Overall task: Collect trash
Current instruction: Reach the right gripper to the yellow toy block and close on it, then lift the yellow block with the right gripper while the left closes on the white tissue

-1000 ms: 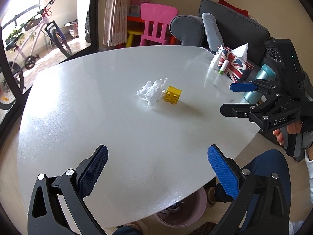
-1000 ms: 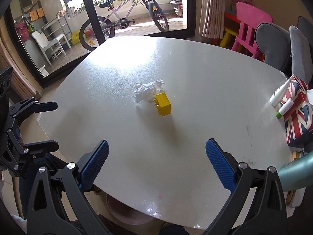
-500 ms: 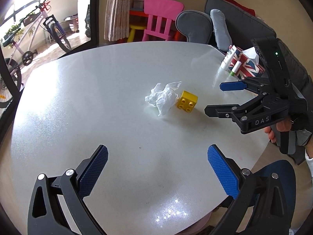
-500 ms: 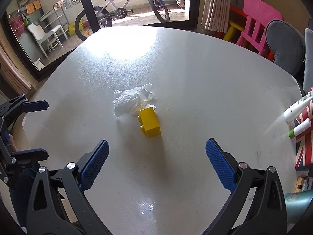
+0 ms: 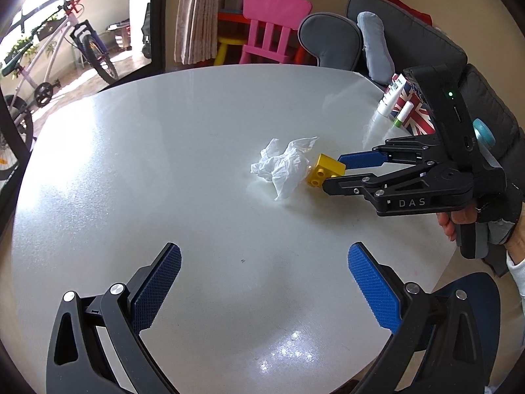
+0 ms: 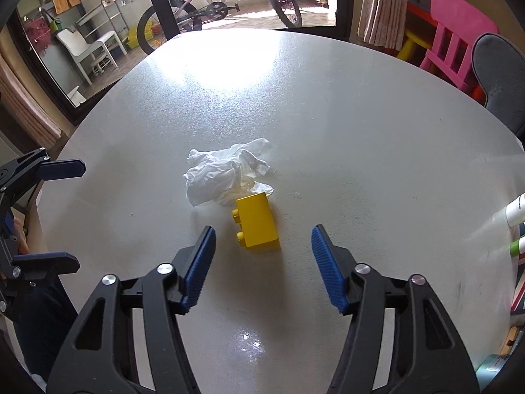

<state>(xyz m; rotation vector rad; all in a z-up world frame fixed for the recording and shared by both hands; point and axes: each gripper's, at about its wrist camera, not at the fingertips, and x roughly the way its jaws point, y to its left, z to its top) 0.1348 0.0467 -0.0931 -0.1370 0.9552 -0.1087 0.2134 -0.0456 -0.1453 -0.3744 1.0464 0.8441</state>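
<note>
My right gripper (image 6: 262, 262) had just been narrowing, nothing between its pads; my left gripper (image 5: 262, 289) gaped wide. The crumpled tissue (image 6: 226, 177) lay mid-table, touching the yellow brick's (image 6: 257, 226) far side; I risked grabbing that toy instead

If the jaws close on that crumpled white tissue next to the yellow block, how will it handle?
The crumpled tissue looks thin and loosely wadded, so it will probably squash flat and weigh almost nothing. Its loose corners may trail or unfold when lifted. It seems to touch the yellow block, so dragging it might nudge that block.
</note>
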